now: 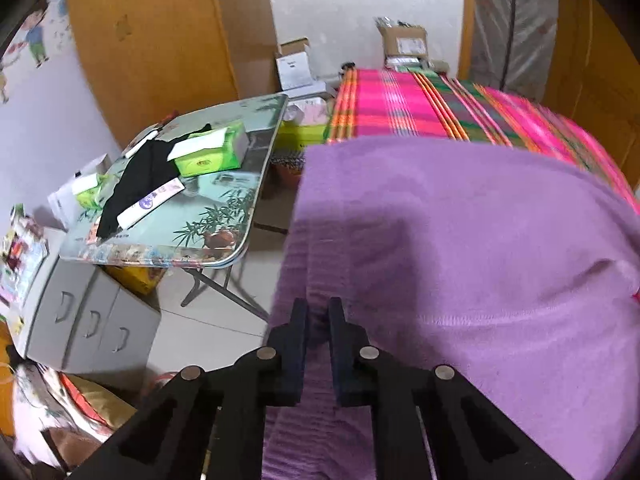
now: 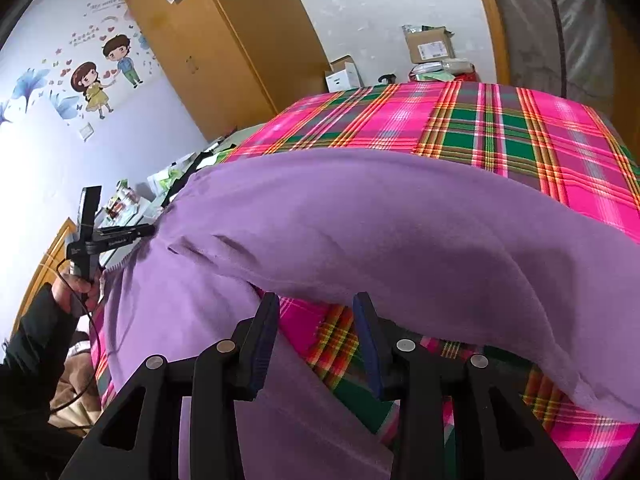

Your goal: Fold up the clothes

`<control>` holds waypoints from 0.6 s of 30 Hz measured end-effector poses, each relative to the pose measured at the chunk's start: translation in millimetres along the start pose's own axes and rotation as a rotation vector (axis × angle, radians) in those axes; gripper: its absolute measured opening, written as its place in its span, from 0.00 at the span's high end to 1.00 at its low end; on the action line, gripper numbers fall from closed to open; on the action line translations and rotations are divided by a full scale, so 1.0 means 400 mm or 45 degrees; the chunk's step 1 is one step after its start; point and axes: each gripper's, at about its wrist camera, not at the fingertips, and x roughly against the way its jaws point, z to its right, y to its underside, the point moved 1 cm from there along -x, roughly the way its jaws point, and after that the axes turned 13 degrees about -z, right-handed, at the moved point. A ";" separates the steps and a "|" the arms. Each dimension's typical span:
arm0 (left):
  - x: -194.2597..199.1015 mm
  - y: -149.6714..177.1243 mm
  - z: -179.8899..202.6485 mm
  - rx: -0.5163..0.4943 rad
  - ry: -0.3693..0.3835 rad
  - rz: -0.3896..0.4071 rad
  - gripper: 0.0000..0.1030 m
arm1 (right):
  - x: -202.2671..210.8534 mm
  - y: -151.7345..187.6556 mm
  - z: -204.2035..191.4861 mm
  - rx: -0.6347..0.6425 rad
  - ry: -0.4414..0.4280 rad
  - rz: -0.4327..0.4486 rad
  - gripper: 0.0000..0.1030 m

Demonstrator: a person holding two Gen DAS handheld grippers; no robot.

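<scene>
- Left wrist view: the folding table [image 1: 224, 184] with tissue boxes stands far left, well apart from the work; the left gripper [image 1: 318, 308] has its jaws drawn narrow, pinching a ridge of the purple garment [image 1: 460, 240] at its left edge.
- Right wrist view: the garment lies spread across the plaid bedspread [image 2: 500, 132], one fold rolled forward over the near part.
- Further right, the right gripper [image 2: 316, 304] stands wide, empty, just beneath that overhanging fold.
- Judged progress: early to middle; one fold is under way, the garment is still broad, and further folds and squaring remain.
</scene>
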 end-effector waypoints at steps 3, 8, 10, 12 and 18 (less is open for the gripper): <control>-0.021 0.000 -0.017 0.016 -0.036 -0.026 0.99 | 0.007 0.003 0.010 -0.020 0.013 0.011 0.62; -0.024 0.007 -0.033 0.046 -0.041 -0.019 0.99 | 0.016 0.005 0.032 -0.095 0.046 0.036 0.62; -0.013 0.011 -0.039 0.067 -0.030 -0.007 0.99 | 0.025 0.008 0.039 -0.124 0.057 0.051 0.61; 0.007 0.016 -0.041 0.088 -0.019 0.014 0.98 | 0.033 0.011 0.047 -0.153 0.072 0.057 0.61; 0.086 0.030 0.005 0.081 0.037 0.093 0.98 | 0.042 0.020 0.063 -0.208 0.162 0.047 0.59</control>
